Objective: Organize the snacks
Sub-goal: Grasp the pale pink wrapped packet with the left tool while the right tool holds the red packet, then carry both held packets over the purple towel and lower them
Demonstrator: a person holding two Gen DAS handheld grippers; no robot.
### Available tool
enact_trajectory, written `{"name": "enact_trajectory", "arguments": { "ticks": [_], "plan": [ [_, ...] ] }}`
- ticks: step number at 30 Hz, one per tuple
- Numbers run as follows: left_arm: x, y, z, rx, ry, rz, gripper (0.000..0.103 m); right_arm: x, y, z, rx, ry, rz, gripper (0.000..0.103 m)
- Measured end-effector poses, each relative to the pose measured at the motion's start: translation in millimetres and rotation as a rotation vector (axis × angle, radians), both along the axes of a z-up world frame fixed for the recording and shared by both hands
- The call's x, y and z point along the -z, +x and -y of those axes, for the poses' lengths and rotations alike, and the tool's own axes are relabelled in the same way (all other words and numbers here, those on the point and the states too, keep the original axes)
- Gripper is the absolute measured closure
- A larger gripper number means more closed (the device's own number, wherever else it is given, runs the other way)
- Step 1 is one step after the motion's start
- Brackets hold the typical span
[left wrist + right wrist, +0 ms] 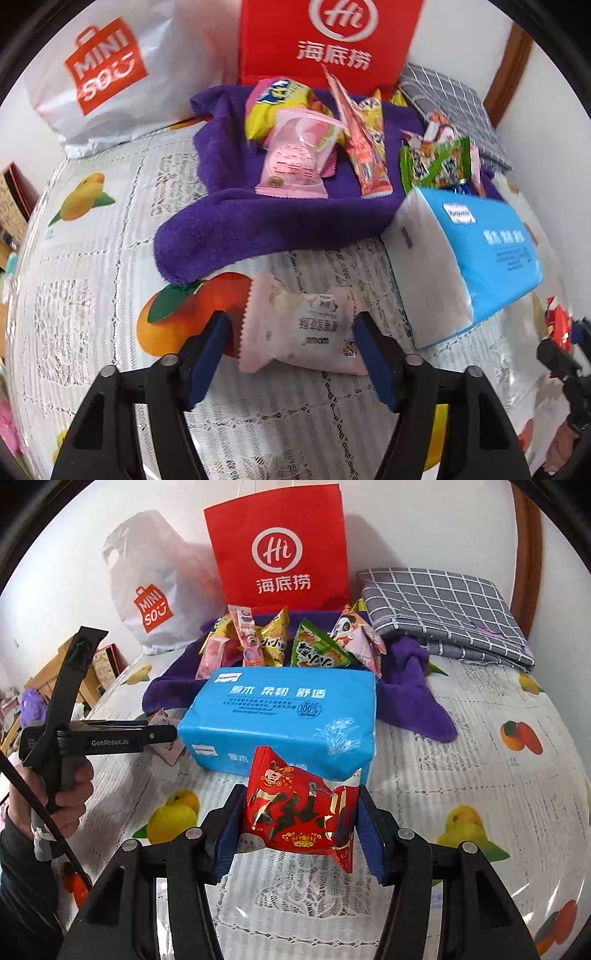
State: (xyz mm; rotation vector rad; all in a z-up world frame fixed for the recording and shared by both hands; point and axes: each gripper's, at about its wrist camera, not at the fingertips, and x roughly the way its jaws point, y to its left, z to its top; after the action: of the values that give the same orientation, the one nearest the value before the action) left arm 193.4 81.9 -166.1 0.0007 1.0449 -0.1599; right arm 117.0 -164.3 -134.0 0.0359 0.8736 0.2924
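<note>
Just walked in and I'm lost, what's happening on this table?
A person is sorting snacks with two handheld tools. The right tool grips a red foil snack packet. The left tool is open around a pale pink wrapped pastry lying on the lace tablecloth. More snacks sit on a purple towel.

Purple towel (236,221); blue tissue pack (288,716); red snack packet (299,816) (gold lettering); grey checked cloth (439,605).
</note>
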Motion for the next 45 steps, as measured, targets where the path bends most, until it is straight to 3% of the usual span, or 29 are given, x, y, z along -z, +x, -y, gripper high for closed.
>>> {"name": "enact_trajectory", "arguments": {
  "ticks": [4,8,11,28,38,45],
  "plan": [
    [3.3,3.8,23.2,0.018,0.082,0.021,0.032,2.5,-2.7,3.8,0.012,0.007,-0.005,0.046],
    [-2.6,4.2,19.8,0.013,0.059,0.033,0.056,5.1,-5.0,9.1,0.026,0.003,-0.015,0.046],
    [-6.6,0.3,13.7,0.021,-0.020,0.010,0.060,6.7,-7.2,11.9,0.038,-0.007,-0.021,0.046],
    [-55.3,-59.4,43.1,0.075,-0.117,0.073,0.060,-22.9,-21.0,20.4,0.047,-0.033,0.027,0.047],
    [-82.0,-50.1,69.6,0.095,-0.145,0.091,0.060,-53.0,0.1,34.0,0.052,-0.008,0.061,0.047],
    [-105.3,-28.0,71.3,0.089,-0.171,0.109,0.060,-76.8,37.8,35.0,0.040,0.006,0.090,0.047]
  ]
}}
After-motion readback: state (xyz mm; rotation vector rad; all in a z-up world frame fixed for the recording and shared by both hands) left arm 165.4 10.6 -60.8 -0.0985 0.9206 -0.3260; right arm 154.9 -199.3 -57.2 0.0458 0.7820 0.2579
